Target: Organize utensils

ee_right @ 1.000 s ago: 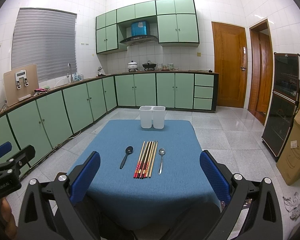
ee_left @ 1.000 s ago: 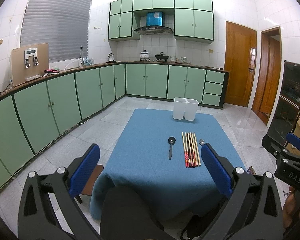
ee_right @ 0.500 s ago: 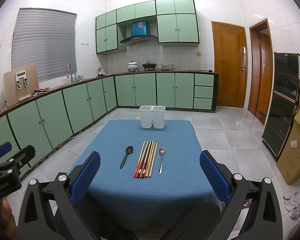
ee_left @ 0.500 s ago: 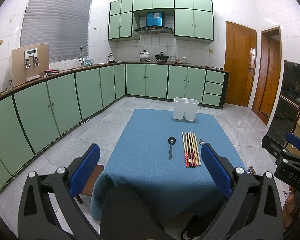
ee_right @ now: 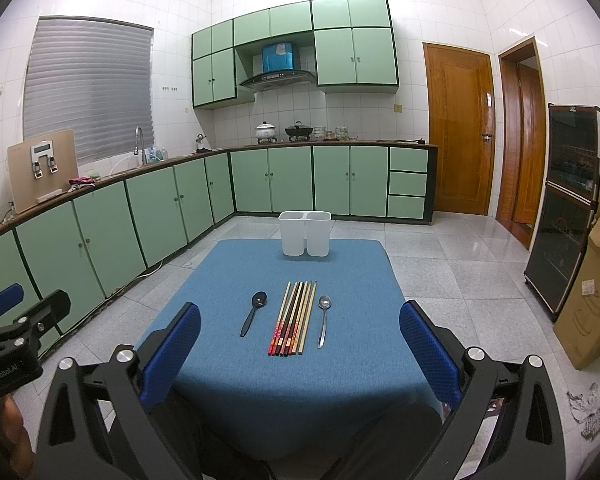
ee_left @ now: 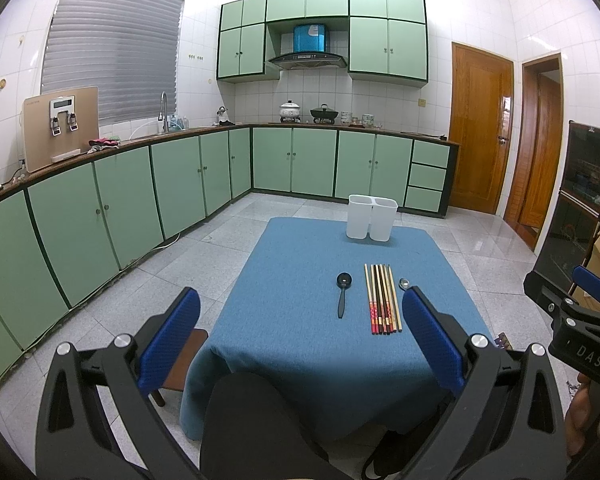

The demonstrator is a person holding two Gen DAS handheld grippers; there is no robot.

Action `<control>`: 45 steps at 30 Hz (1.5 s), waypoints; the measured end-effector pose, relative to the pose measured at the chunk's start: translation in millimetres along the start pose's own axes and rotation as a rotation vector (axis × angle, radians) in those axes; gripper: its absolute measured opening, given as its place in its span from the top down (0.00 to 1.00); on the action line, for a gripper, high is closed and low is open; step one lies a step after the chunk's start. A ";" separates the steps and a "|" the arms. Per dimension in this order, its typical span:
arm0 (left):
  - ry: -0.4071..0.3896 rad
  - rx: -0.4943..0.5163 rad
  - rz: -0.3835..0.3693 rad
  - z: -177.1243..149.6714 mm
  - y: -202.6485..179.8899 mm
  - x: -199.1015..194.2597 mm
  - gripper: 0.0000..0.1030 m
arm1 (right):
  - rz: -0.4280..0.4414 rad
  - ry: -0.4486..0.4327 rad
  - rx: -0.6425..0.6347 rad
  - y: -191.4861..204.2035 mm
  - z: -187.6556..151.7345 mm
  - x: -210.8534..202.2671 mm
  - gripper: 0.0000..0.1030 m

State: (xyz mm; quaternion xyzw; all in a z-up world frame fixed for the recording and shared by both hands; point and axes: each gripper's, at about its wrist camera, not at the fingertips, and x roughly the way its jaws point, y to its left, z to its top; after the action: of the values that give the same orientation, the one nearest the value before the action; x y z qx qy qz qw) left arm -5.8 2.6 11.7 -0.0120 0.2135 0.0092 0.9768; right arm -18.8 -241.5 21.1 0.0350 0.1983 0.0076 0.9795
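A tiled kitchen with pale green cabinets (ee_right: 160, 216) along two walls surrounds a low table under a blue cloth (ee_right: 292, 380). On the cloth a bundle of chopsticks (ee_right: 294, 318) lies side by side, lengthwise toward the far edge, red and dark ends nearest the cameras. Just left of the bundle lies a black spoon (ee_right: 254, 312), bowl pointing away; just right lies a metal spoon (ee_right: 323, 318), also bowl away, neither touching the chopsticks. Near the far edge of the table stands a white two-compartment holder (ee_right: 305, 233), upright, well apart from the utensils. The left gripper (ee_left: 300, 344) hovers short of the near table edge with its blue-padded fingers (ee_left: 170, 344) spread wide and nothing between them. The right gripper (ee_right: 300, 348) is likewise spread and holds nothing, above the near edge. Two wooden doors (ee_right: 458, 132) and a cardboard box (ee_right: 592, 292) stand to the right.
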 end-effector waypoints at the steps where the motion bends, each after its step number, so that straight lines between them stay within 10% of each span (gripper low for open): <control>1: 0.000 0.000 -0.001 -0.4 0.0 0.1 0.05 | 0.000 0.000 0.001 -0.1 -0.2 -0.2 0.05; 29: 0.039 0.018 -0.035 -7.1 -2.4 26.5 0.05 | -0.009 0.043 0.000 -0.7 -11.4 18.7 0.05; 45: 0.333 0.106 -0.139 -58.4 -18.1 226.0 0.05 | -0.024 0.305 0.062 -36.0 -56.9 188.2 0.15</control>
State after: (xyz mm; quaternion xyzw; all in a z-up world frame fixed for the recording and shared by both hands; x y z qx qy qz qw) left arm 175.6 -14.2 -135.3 0.0232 0.3712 -0.0717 0.9255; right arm 132.4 -268.2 -106.8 0.0613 0.3451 -0.0048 0.9365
